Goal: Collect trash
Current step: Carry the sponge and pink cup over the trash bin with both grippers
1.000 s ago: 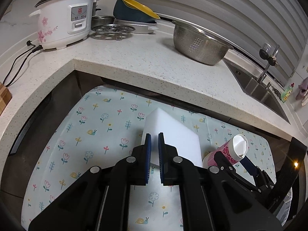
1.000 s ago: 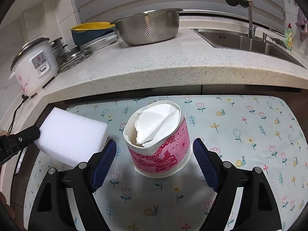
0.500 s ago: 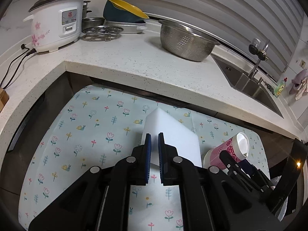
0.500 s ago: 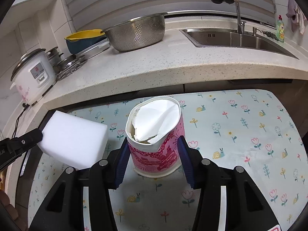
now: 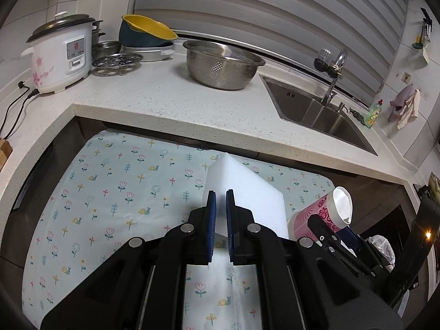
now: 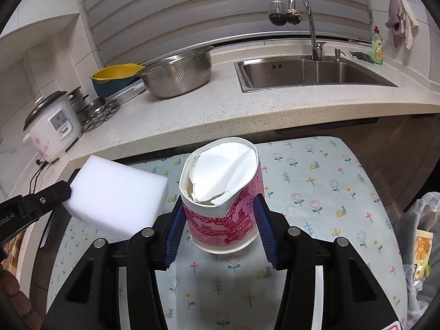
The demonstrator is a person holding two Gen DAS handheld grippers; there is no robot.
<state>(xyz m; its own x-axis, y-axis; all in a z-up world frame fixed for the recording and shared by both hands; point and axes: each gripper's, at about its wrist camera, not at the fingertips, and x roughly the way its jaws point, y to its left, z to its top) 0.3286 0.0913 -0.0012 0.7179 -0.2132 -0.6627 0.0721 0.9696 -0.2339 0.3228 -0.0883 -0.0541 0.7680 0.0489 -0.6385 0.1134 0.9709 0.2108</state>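
Left gripper (image 5: 220, 206): pressed tight on a corner of the white foam block (image 5: 247, 195), held up off the table.
Right gripper (image 6: 220, 221): blue pads pinch both sides of the pink and white paper cup (image 6: 222, 195), lifted above the flowery tablecloth (image 6: 324, 181).
Cup: crumpled white paper inside.
Block and cup: side by side, close together.
Clear plastic trash bag (image 6: 423, 225): at the right edge.

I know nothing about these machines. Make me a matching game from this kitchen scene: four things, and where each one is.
Things:
1. white foam block
2. pink paper cup
3. steel colander
4. rice cooker

Places:
A. on the countertop beside the sink
B. in the left tool
C. at the counter's far left, plugged in
D. in the right tool

Pairs: 1-B, 2-D, 3-A, 4-C
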